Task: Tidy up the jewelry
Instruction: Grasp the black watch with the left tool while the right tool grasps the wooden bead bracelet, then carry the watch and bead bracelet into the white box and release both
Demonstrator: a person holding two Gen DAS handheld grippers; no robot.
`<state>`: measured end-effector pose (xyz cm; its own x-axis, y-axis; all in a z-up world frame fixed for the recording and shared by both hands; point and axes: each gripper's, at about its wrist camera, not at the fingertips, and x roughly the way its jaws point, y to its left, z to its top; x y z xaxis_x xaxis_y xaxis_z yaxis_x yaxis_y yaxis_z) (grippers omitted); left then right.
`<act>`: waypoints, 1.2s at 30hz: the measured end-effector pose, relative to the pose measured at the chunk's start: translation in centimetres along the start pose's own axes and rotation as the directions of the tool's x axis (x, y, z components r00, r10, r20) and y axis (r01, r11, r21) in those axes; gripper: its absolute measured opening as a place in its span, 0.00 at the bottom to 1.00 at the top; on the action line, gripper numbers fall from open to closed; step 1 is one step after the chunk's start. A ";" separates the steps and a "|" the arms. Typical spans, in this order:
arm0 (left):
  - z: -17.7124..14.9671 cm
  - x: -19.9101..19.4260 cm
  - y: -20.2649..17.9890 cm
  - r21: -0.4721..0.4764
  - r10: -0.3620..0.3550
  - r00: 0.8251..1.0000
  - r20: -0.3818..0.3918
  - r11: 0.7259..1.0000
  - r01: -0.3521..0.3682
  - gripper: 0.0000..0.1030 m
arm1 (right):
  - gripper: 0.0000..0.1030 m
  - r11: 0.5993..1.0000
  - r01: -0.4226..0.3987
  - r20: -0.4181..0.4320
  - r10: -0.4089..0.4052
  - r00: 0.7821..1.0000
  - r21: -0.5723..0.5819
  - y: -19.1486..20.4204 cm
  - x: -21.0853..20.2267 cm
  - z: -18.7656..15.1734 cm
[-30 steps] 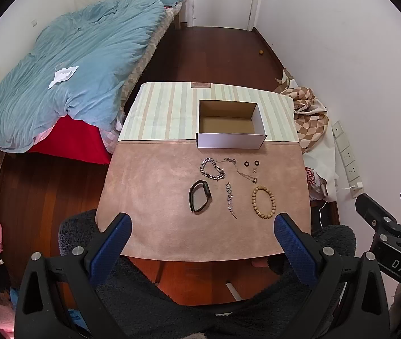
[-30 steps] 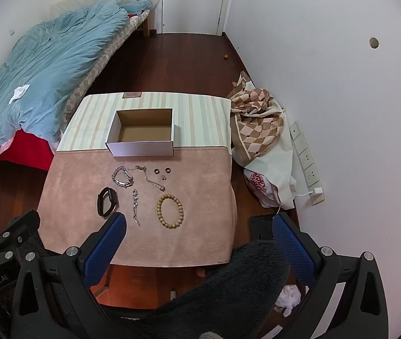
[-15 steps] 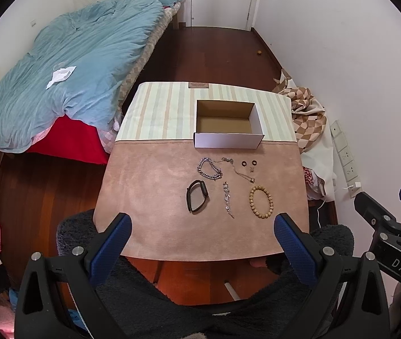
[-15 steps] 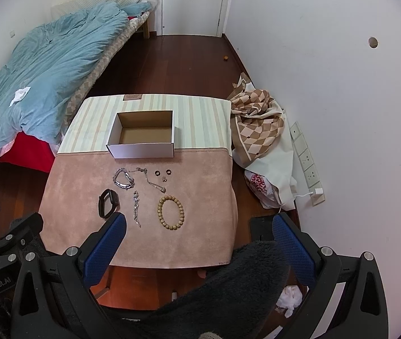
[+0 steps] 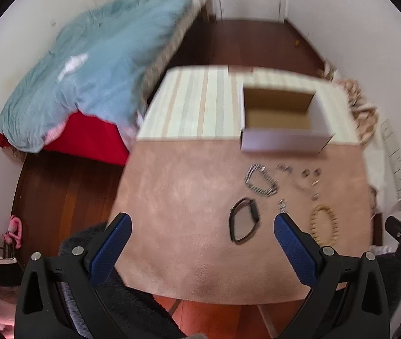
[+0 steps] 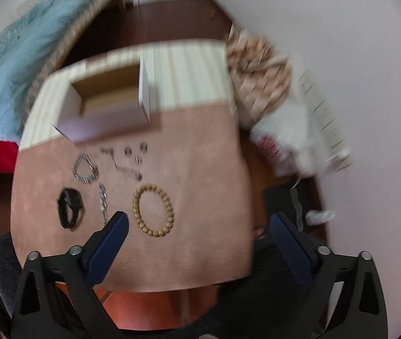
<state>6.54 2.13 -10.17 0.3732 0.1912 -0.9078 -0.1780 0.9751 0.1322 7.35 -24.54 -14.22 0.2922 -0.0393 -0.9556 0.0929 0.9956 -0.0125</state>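
Note:
Several jewelry pieces lie on the pink table mat (image 5: 178, 197): a black band (image 5: 243, 220) (image 6: 70, 207), a wooden bead bracelet (image 5: 323, 224) (image 6: 153, 210), a silver chain bracelet (image 5: 260, 179) (image 6: 84, 168), a thin silver chain (image 6: 103, 197), a necklace (image 6: 124, 166) and two small rings (image 6: 135, 149). An open empty white cardboard box (image 5: 282, 118) (image 6: 104, 104) stands behind them. My left gripper (image 5: 203, 243) is open above the mat's near edge, left of the black band. My right gripper (image 6: 197, 240) is open, just nearer than the bead bracelet. Both views are blurred.
A bed with a blue duvet (image 5: 93, 70) stands left of the table. A checked cloth (image 6: 260, 65) and a white bag (image 6: 291, 130) lie on the floor at the right by the wall. A dark fluffy seat (image 6: 228, 305) is below the grippers.
Both grippers have moved forward and down toward the table, so the jewelry looks larger. The right view has also tilted. Both stay open. The jewelry has not moved.

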 end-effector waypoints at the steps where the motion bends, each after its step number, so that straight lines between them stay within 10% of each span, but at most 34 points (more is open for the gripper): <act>1: -0.2 1.8 -0.2 0.006 0.011 0.999 -0.036 1.000 -0.011 1.00 | 0.85 1.000 0.001 -0.039 0.000 0.999 0.013 -0.1 2.1 0.1; 14: -1.0 12.5 -0.1 -0.029 -0.033 0.971 -0.237 0.999 0.026 0.96 | 0.56 1.000 -0.013 -0.171 0.014 0.985 0.007 2.2 13.3 -1.7; 16: -1.1 13.2 0.0 -0.033 -0.051 0.967 -0.249 0.998 0.044 0.88 | 0.44 1.000 -0.014 -0.187 0.016 0.982 0.012 2.5 13.4 -1.5; 18: -1.3 14.0 -0.2 -0.025 -0.063 0.963 -0.261 0.998 0.058 0.78 | 0.09 1.000 -0.017 -0.202 0.016 0.979 -0.005 2.8 13.2 -1.7; 29: -2.1 16.4 -1.6 0.015 -0.131 0.948 -0.288 0.990 0.142 0.11 | 0.10 0.999 -0.019 -0.228 0.009 0.974 -0.043 3.3 13.2 -1.1; 36: -2.8 15.5 -1.7 0.019 -0.143 0.950 -0.277 0.988 0.154 0.04 | 0.09 0.999 -0.039 -0.209 0.035 0.977 -0.016 3.1 13.0 -1.1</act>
<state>10.08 3.09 -25.58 0.1274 0.0111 -0.9918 -0.1014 0.9948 -0.0019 10.37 -21.83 -27.03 0.0895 0.0140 -0.9959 0.0658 0.9976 0.0199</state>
